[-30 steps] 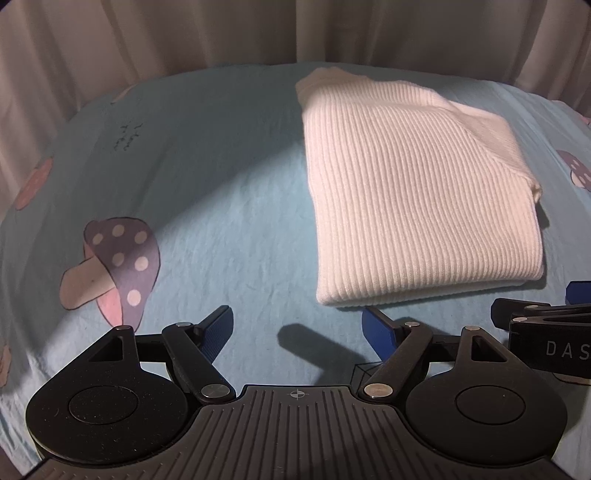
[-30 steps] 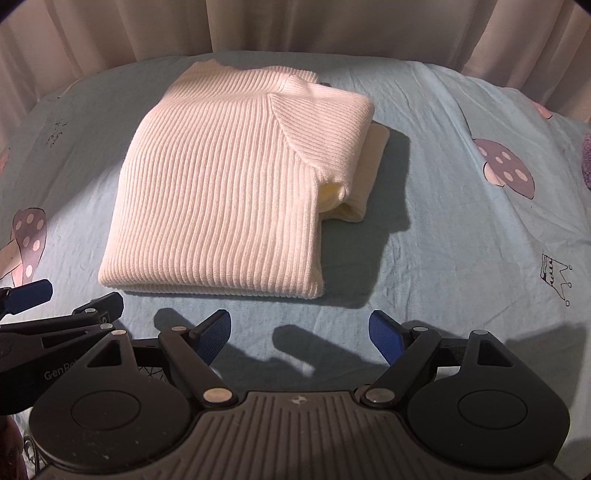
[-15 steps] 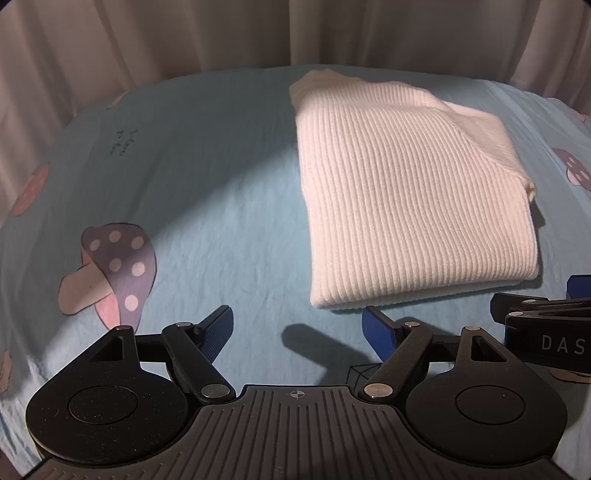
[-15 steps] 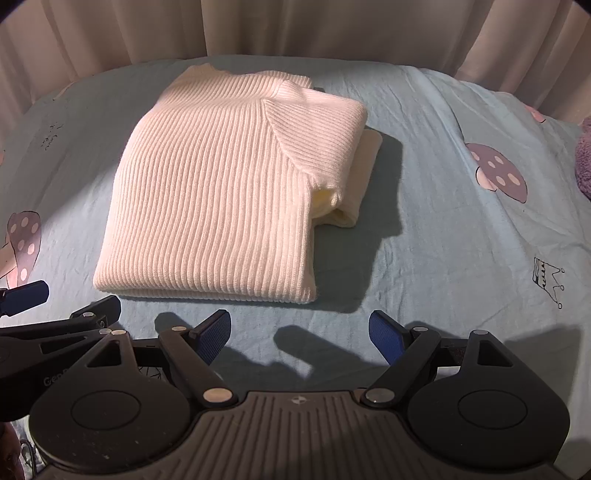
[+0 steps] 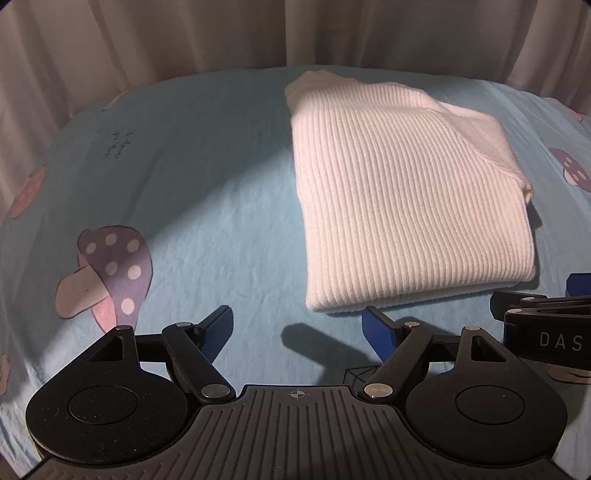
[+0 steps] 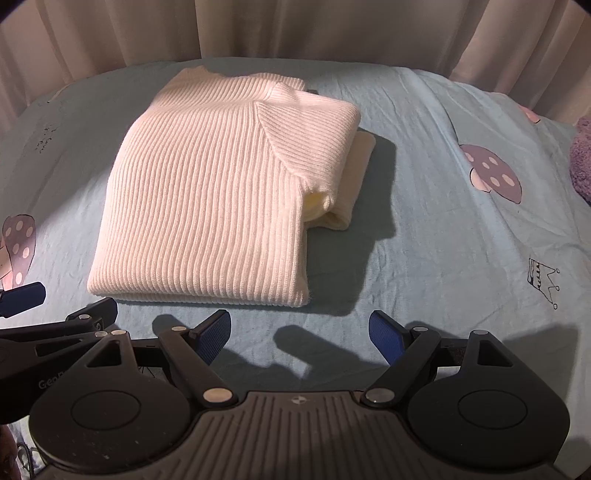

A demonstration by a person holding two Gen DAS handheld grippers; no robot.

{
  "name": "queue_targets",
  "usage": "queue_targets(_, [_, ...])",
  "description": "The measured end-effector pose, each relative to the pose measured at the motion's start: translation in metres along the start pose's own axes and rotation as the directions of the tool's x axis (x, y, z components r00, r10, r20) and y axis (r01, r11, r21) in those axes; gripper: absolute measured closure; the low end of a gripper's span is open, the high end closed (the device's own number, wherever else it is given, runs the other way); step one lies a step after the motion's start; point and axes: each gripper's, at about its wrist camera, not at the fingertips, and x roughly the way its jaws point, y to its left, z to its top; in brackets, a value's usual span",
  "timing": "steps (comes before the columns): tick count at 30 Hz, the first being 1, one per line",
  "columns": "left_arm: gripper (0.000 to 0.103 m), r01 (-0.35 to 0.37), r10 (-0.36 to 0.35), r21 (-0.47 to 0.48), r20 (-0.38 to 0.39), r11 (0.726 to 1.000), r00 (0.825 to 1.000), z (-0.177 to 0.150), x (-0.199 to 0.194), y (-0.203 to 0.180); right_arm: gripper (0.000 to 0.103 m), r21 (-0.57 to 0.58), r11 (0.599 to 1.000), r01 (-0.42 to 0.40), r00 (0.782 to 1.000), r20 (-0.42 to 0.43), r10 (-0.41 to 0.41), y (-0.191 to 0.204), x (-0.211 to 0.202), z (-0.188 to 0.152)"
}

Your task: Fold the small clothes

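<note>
A white ribbed knit sweater [image 5: 399,195] lies folded into a rectangle on the light blue sheet; it also shows in the right wrist view [image 6: 221,199], with a folded sleeve end sticking out on its right side. My left gripper [image 5: 297,326] is open and empty, just short of the sweater's near left corner. My right gripper [image 6: 299,332] is open and empty, just short of the sweater's near edge. Each gripper shows at the edge of the other's view.
The blue sheet [image 5: 207,192] has mushroom prints [image 5: 107,269] and small drawings. Beige curtains [image 6: 295,29] hang behind the bed. A purple fuzzy item [image 6: 581,158] lies at the far right edge.
Both grippers have drawn back slightly from the sweater and stay open. The sweater has not moved.
</note>
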Motion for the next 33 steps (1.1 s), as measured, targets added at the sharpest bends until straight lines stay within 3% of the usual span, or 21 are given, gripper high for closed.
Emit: queue_targets(33, [0.021,0.021,-0.021,0.006,-0.010,1.000,1.000,0.0030,0.0040,0.0011,0.021,0.007,1.000,0.014,1.000,-0.005,-0.014,-0.0014,0.0004,0.0030])
